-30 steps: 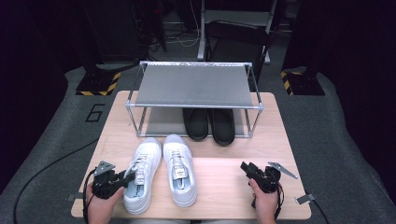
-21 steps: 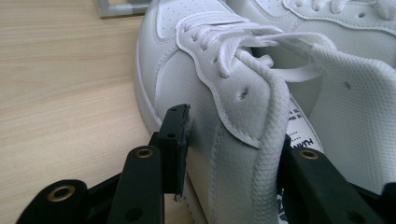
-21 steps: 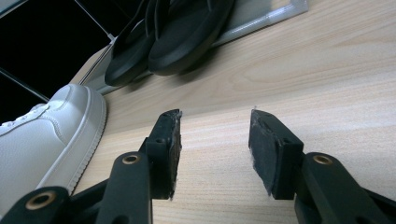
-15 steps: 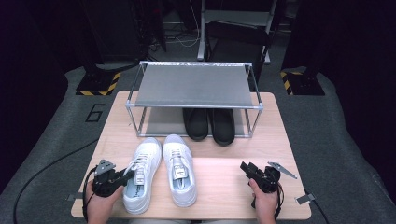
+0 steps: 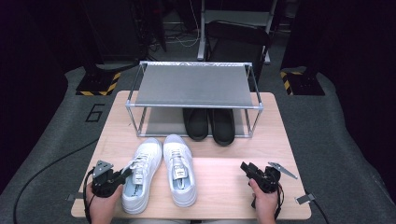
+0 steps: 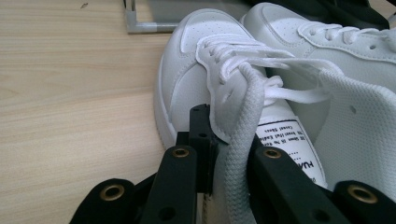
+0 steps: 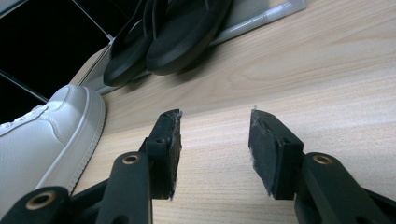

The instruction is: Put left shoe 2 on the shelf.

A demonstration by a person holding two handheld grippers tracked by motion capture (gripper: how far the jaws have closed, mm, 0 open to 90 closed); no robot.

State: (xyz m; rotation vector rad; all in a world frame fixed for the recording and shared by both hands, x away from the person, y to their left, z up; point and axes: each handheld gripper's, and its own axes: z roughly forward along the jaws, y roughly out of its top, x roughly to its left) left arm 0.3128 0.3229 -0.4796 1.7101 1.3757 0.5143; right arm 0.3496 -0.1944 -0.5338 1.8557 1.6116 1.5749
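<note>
Two white sneakers lie side by side on the wooden table [image 5: 219, 186], toes toward the rack. My left gripper [image 5: 123, 175] is at the near left, shut on the left white sneaker [image 5: 145, 157]. Its jaws have just been closing. In the left gripper view the left gripper [image 6: 224, 126] clamps the left white sneaker's [image 6: 187, 70] lace-side wall, with a thick lace draped over it. The right white sneaker [image 5: 180, 170] [image 6: 289, 28] lies untouched. My right gripper [image 5: 245, 168] [image 7: 215, 121] rests open on the table at the near right, with nothing between its fingers.
A metal-framed rack [image 5: 194, 84] with a grey top shelf stands across the back of the table. A pair of black shoes [image 5: 208, 123] [image 7: 177, 32] sits under it. The right white sneaker's toe [image 7: 46, 135] lies left of my right gripper. Bare wood stretches between them.
The left gripper's jaws have come together on the left white sneaker's side. Both hands stayed where they were, and the shoes have not shifted.
</note>
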